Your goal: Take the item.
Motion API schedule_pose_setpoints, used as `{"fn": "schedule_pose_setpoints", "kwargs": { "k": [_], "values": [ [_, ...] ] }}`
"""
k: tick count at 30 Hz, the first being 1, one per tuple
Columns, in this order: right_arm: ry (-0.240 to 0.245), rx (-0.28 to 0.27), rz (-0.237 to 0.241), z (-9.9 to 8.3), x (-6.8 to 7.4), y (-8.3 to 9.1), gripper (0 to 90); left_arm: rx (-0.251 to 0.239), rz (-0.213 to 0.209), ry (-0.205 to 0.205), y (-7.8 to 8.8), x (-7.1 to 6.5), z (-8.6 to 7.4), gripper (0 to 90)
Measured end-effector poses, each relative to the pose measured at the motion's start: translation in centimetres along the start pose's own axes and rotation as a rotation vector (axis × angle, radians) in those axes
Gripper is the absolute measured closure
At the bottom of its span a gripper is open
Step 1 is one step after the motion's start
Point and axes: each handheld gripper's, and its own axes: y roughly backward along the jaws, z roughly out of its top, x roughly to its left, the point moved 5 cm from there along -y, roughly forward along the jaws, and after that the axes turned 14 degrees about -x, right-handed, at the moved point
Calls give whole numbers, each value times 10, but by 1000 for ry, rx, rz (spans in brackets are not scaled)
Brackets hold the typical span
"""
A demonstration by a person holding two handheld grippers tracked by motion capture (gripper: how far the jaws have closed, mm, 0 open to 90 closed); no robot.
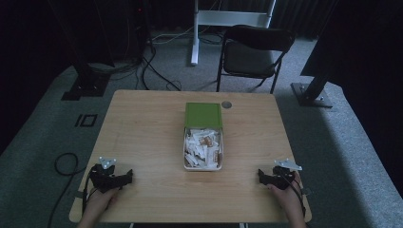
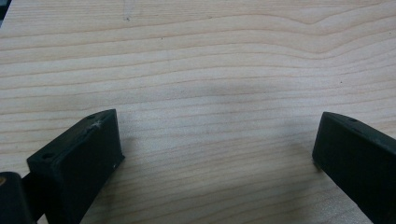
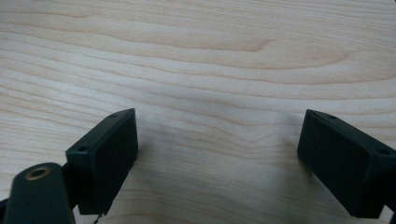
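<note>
An open box (image 1: pixel 203 164) holding several white and brown sachets sits in the middle of the wooden table (image 1: pixel 142 128); its green lid (image 1: pixel 203 115) lies tipped back on the far side. My left gripper (image 1: pixel 127 176) rests on the table near the front left corner, held by a hand. My right gripper (image 1: pixel 261 175) rests near the front right corner in the other hand. In the left gripper view the gripper (image 2: pixel 217 140) is open over bare wood. In the right gripper view the gripper (image 3: pixel 218 140) is open too, with only wood grain between its jaws.
A small round grey disc (image 1: pixel 226 104) lies on the table behind the lid. A black folding chair (image 1: pixel 254 54) stands beyond the far edge, with a white stand (image 1: pixel 195 33) and cables on the carpet. A black cable loop (image 1: pixel 66 164) lies on the floor at the left.
</note>
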Motion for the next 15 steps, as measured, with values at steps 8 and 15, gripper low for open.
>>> {"fn": "schedule_pose_setpoints", "kwargs": {
  "k": [8, 15],
  "values": [
    [0, 1, 0, 0, 0, 0, 120, -3, -5, -2, 0, 1, 0, 21],
    [0, 1, 0, 0, 0, 0, 120, -3, -6, -4, 0, 1, 0, 21]
  ]
}}
